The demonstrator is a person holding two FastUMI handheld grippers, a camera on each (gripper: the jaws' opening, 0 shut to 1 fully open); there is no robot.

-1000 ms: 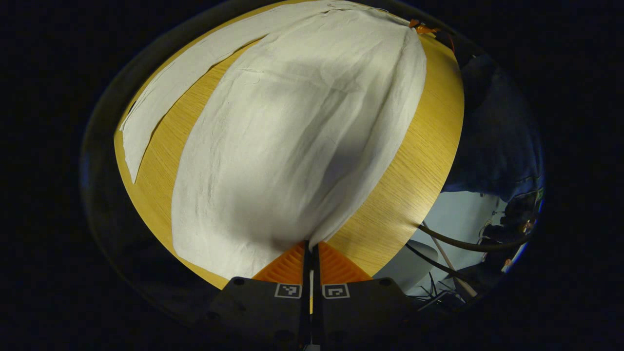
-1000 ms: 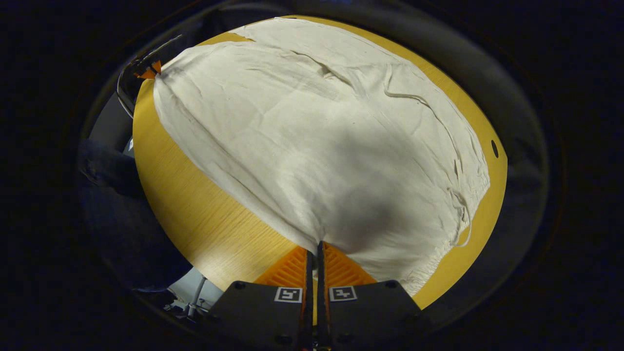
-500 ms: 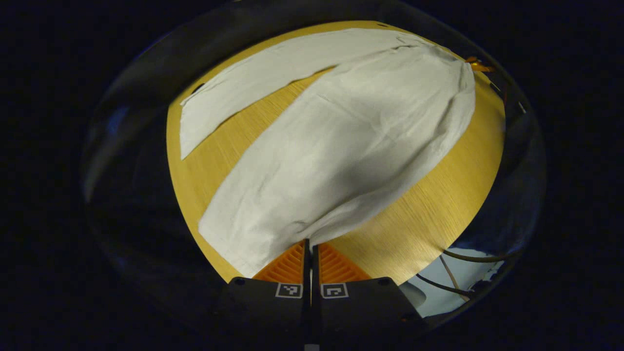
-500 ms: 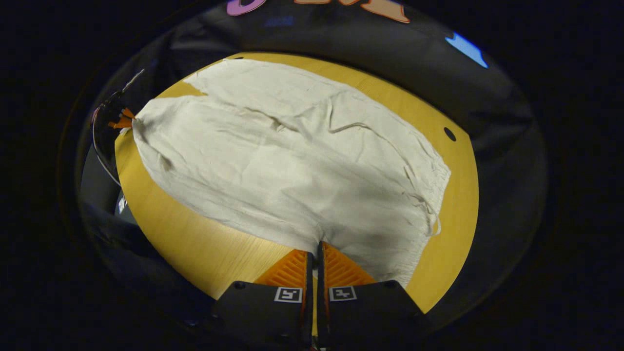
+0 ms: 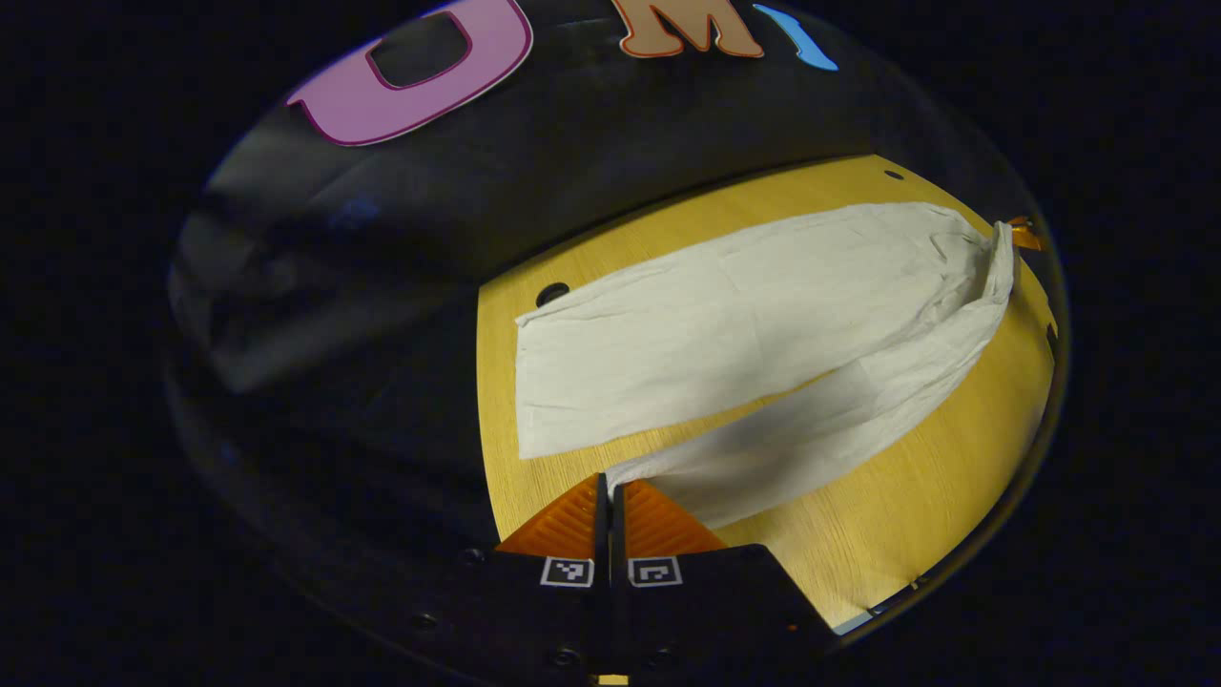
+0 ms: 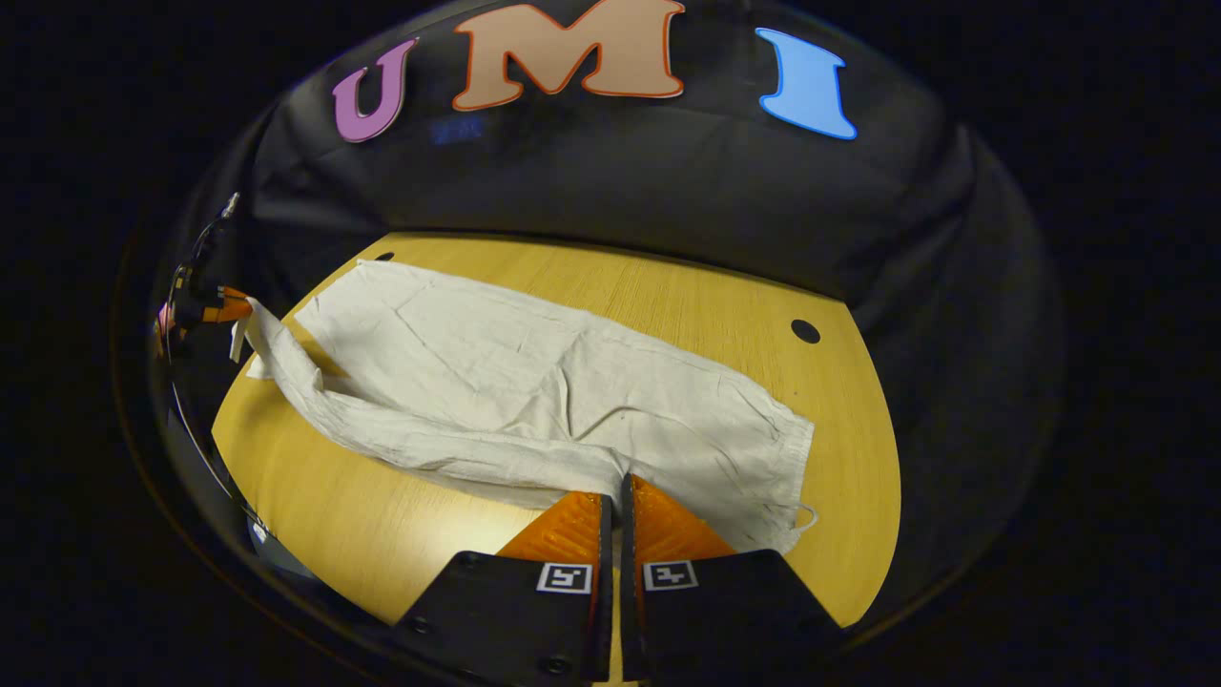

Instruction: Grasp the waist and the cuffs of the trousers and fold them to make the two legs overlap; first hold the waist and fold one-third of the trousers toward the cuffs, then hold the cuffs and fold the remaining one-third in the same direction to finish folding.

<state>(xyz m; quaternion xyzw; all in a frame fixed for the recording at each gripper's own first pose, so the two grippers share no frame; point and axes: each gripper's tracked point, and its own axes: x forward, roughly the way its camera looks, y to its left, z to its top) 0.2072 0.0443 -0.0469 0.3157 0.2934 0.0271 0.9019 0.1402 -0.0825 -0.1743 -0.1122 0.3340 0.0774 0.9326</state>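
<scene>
Trousers (image 6: 534, 401) of pale cloth are spread on the desk (image 6: 362, 534), the near leg lifted and carried toward the far leg lying flat. In the left gripper view, the left gripper (image 5: 609, 489) has its jaws closed on the cuff of the lifted leg; in the right gripper view, the right gripper (image 6: 615, 489) has its jaws closed on the waist edge. A misaligned overlap is judged the main risk: the lifted leg sags and twists between the two grips, so it could be laid down creased or skewed. Thin cloth could also be pulled from a grip. The long axis is seen running crosswise between the grippers, waist at the right, cuffs at the left.
</scene>
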